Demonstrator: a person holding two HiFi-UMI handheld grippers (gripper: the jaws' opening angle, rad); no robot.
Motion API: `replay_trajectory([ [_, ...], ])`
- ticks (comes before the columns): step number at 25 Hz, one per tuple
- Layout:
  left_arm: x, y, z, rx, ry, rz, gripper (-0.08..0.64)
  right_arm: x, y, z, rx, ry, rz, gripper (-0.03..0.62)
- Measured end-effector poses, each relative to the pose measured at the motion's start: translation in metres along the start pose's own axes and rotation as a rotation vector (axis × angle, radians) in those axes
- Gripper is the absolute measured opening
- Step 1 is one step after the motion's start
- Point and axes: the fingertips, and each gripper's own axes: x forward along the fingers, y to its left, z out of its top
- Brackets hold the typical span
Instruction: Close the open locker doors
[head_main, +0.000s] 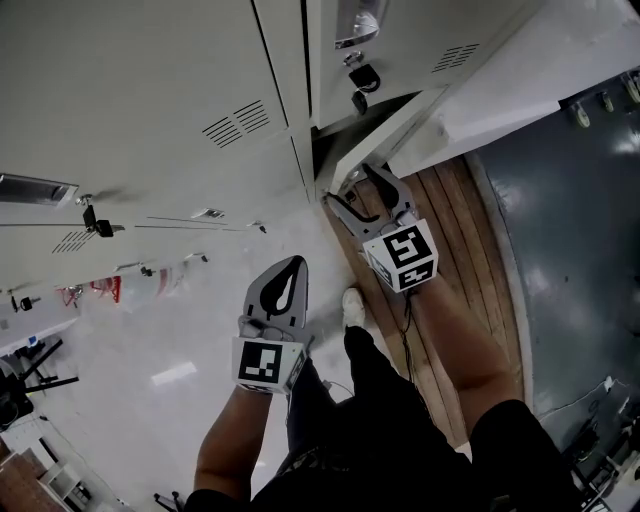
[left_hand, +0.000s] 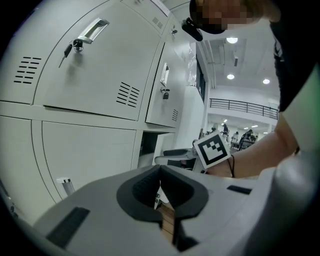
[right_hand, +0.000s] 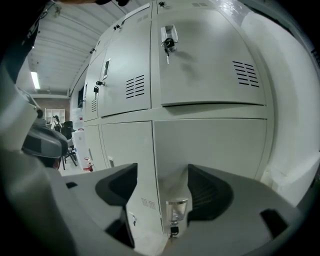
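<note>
A bank of pale grey lockers (head_main: 150, 90) fills the top of the head view. One lower locker door (head_main: 500, 80) stands swung out, with a dark opening (head_main: 335, 140) beside it. My right gripper (head_main: 350, 183) hangs open at that door's near edge. In the right gripper view a chrome handle (right_hand: 177, 209) on a lower door shows between the spread jaws of the right gripper (right_hand: 161, 185), and no pad presses on it. My left gripper (head_main: 290, 270) is shut and empty, lower and to the left, above the floor. From the left gripper (left_hand: 161, 187) I see the dark opening (left_hand: 148, 147).
The other locker doors in view look closed, one with a handle and padlock (head_main: 360, 75). A wooden floor strip (head_main: 450, 260) runs under the open door, with dark grey floor (head_main: 570, 230) to the right. The person's legs and white shoe (head_main: 352, 305) stand below. Black stands (head_main: 30, 370) sit far left.
</note>
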Motion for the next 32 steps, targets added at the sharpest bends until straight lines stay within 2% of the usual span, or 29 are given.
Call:
replay_trajectory([
  [4, 0.0, 0.003, 0.004, -0.001, -0.01, 0.013, 0.005, 0.011, 0.0, 0.005, -0.024, 0.005, 0.028, 0.305],
  [11, 0.0, 0.01, 0.011, -0.004, -0.03, 0.047, 0.005, 0.03, -0.001, 0.015, -0.01, -0.01, 0.059, 0.314],
  [21, -0.001, 0.019, 0.004, -0.017, -0.023, 0.088, 0.005, 0.054, -0.008, 0.024, -0.026, -0.032, 0.069, 0.321],
  [32, -0.004, 0.012, 0.009, -0.012, -0.022, 0.116, 0.005, 0.06, -0.01, 0.027, 0.002, -0.03, 0.086, 0.325],
])
